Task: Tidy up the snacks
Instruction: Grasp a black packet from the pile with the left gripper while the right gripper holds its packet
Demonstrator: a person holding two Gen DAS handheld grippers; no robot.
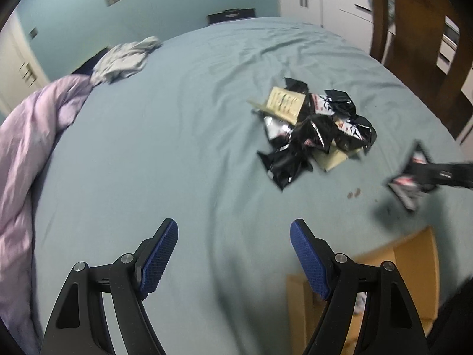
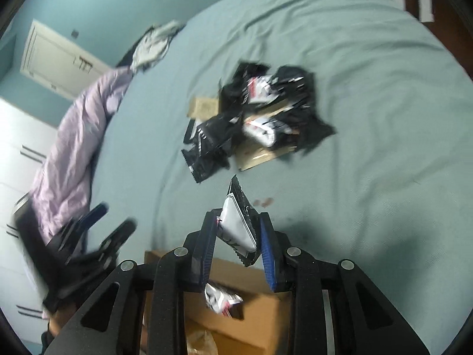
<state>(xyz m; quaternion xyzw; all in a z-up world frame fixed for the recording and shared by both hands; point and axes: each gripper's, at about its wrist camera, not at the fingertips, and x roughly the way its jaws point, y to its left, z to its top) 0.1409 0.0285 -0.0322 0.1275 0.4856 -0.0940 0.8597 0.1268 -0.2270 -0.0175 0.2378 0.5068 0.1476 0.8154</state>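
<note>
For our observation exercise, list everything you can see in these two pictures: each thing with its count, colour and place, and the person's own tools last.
snack packets: a heap, count unclear, black and white, middle of the bed.
flat cardboard pieces: at least two, tan, among and under the heap.
held packet: one, black and white, between the right jaws, above the box.
cardboard box: one, brown, at the bed's near edge, a packet inside.
bed sheet: one, grey-blue, wrinkled, covering the bed.
quilt: one, lilac, bunched along the bed's left edge.
crumpled cloth: one, grey, far left of the bed.
wooden chair: one, brown, beyond the bed, right.
left gripper: black with blue pads, jaws open, empty.
right gripper: same, jaws closed on the held packet.
</note>
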